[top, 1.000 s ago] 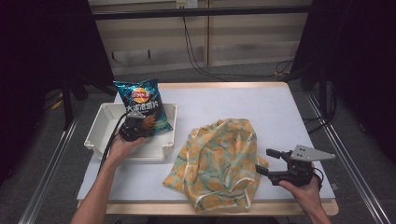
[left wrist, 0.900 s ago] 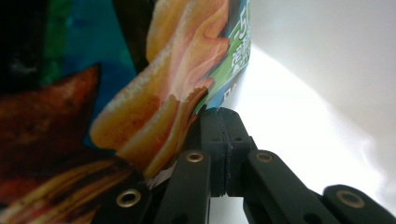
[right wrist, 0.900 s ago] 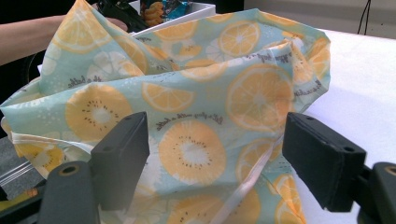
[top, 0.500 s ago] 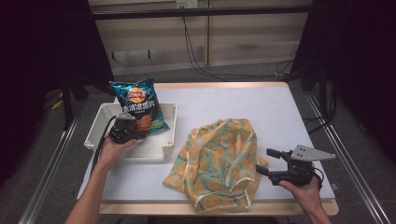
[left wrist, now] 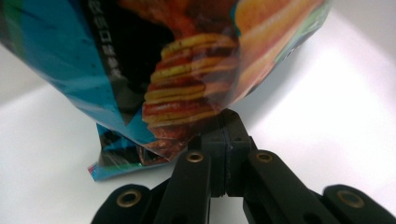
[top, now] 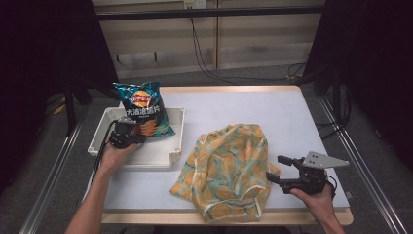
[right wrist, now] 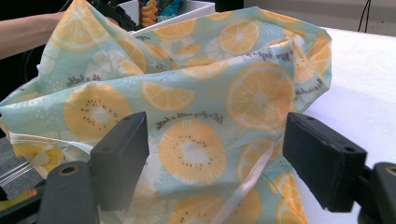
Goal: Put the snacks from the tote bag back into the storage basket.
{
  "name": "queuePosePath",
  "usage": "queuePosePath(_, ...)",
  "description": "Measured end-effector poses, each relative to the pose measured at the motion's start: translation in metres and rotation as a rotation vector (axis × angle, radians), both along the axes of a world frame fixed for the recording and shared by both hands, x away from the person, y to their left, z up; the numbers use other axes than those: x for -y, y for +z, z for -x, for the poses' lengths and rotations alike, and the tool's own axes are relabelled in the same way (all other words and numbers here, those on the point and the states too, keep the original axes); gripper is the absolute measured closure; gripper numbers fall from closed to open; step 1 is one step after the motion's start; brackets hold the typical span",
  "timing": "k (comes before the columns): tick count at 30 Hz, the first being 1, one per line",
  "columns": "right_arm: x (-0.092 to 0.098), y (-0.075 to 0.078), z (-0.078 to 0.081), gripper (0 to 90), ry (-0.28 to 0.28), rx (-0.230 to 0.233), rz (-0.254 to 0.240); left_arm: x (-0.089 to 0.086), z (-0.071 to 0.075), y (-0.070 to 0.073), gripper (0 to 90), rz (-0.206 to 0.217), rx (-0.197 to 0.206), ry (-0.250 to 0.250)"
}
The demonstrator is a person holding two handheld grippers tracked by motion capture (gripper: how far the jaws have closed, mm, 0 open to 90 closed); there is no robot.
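Left gripper (top: 127, 132), jaws pinching the chip bag's (top: 144, 108) lower edge, has swung it toward nine o'clock and upright over the white tray (top: 168, 155), while the right gripper (top: 282, 168) waits, jaws spread, at the lemon-print bag's (top: 229, 168) three o'clock on the tabletop (top: 272, 112), so packing comes next

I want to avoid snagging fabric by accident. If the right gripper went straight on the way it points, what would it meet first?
Most likely the citrus-print cloth bag: the right gripper has open jaws aimed straight at its fabric, close ahead.
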State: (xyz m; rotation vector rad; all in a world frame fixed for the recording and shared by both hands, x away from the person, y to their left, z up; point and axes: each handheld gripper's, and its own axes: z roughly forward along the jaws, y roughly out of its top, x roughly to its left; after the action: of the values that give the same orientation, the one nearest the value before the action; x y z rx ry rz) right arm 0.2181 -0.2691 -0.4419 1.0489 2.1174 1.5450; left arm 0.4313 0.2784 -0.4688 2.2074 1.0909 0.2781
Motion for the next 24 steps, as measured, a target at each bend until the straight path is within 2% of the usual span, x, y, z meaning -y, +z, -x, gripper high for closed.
queuePosePath(2,0.000,0.000,0.000,22.7,0.000,0.001,0.001,-0.001,-0.002,-0.001,89.6,0.001,0.007,0.022)
queuePosePath(3,0.000,0.000,0.000,22.8,0.000,0.001,0.001,-0.001,-0.004,-0.001,89.6,0.003,-0.004,0.019)
queuePosePath(6,0.000,0.000,0.000,22.8,0.001,-0.004,0.000,0.002,-0.007,-0.003,89.2,-0.013,0.009,0.042)
queuePosePath(10,-0.001,0.000,0.000,22.7,0.001,-0.003,0.001,0.004,-0.011,-0.003,87.8,-0.014,0.006,0.058)
queuePosePath(11,-0.001,0.000,0.000,22.7,0.001,-0.003,0.001,0.005,-0.012,-0.002,87.6,-0.023,0.007,0.065)
queuePosePath(14,0.000,0.000,0.000,22.7,-0.001,-0.001,0.002,0.006,-0.011,-0.003,88.6,-0.009,0.012,0.072)
queuePosePath(16,0.000,0.000,0.000,22.7,-0.002,0.002,0.000,0.007,-0.009,-0.003,90.0,-0.016,0.017,0.069)
queuePosePath(18,0.000,0.000,0.000,22.8,0.001,0.003,0.003,0.008,-0.006,-0.003,90.0,0.008,0.025,0.065)
queuePosePath(19,0.000,0.000,0.000,22.8,0.001,0.002,0.002,0.009,-0.003,-0.001,90.0,-0.005,0.041,0.055)
queuePosePath(20,-0.001,0.000,0.000,22.8,0.004,-0.001,0.001,0.010,0.000,0.000,89.9,0.010,0.049,0.062)
queuePosePath(21,-0.001,0.000,0.001,22.8,0.001,-0.001,0.002,0.009,0.002,0.003,89.5,0.023,0.040,0.043)
queuePosePath(22,-0.001,0.000,0.001,22.8,0.001,-0.002,0.001,0.010,0.005,0.005,88.2,0.041,0.063,0.050)
queuePosePath(24,-0.001,0.000,0.000,22.8,0.001,0.000,0.002,0.010,0.009,0.009,87.7,0.072,0.081,0.032)
